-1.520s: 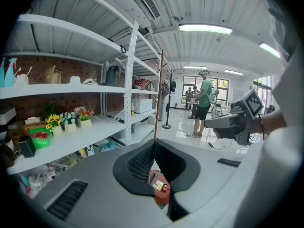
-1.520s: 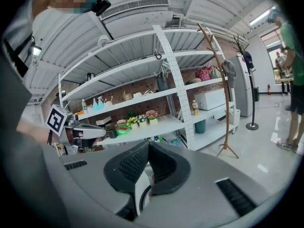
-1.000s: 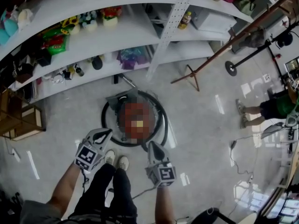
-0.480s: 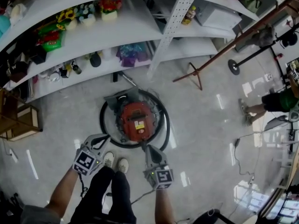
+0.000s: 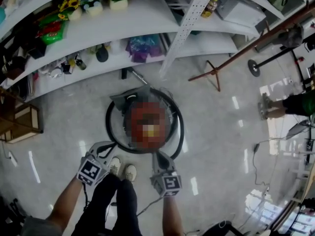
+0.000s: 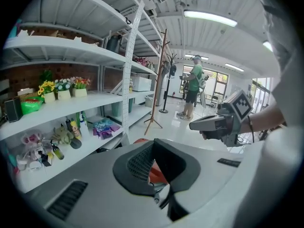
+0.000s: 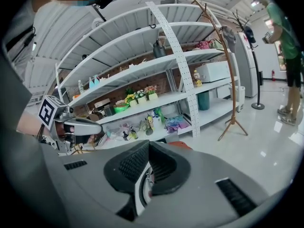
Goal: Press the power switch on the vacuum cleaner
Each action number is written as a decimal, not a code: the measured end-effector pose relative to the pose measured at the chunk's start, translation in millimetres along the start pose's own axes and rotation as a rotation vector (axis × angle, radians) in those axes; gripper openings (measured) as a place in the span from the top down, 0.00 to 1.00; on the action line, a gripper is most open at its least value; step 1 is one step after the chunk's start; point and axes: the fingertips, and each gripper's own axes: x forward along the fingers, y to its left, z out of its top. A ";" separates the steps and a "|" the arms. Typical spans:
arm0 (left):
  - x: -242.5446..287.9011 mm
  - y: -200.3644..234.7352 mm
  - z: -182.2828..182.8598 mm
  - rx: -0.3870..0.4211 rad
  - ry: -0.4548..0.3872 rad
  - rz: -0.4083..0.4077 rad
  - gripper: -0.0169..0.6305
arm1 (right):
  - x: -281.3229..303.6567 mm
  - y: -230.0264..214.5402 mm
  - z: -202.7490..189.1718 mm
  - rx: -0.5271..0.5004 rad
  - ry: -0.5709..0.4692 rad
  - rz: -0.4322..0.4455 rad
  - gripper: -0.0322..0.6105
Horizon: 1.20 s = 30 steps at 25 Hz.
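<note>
Two pairs of tongs, left tongs [image 5: 109, 145] and right tongs [image 5: 160, 154], are pinched shut and empty. The vacuum cleaner [image 5: 132, 104] sits on the floor below them, ringed by its hose [image 5: 109, 128]. It is probably heavy and rigid: press its switch with a closed tip, no grasp needed.

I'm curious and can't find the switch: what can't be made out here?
Power switch: in the head view a mosaic patch covers the top of the vacuum cleaner.
Left gripper view: the left claw hides all but a red sliver.
Right gripper view: the right claw does likewise.
Shelf bottles: labels too small.
</note>
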 end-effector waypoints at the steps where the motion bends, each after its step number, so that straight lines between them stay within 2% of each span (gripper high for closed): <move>1: 2.3 -0.2 -4.5 -0.002 0.003 -0.002 0.96 | 3.3 -1.8 -3.9 0.002 0.001 0.001 0.95; 9: 17.9 2.4 -37.6 0.004 0.021 -0.019 0.96 | 22.3 -10.6 -32.2 0.004 0.020 0.006 0.95; 21: 35.6 6.3 -58.3 0.001 0.011 -0.018 0.96 | 48.7 -25.2 -69.7 0.002 0.053 -0.005 0.95; 27: 32.9 3.7 -70.1 0.049 0.033 -0.033 0.96 | 61.6 -34.5 -84.5 0.001 0.076 -0.025 0.95; 30: 31.8 3.2 -71.1 0.014 0.025 -0.036 0.96 | 69.2 -39.7 -90.3 -0.011 0.092 -0.037 0.95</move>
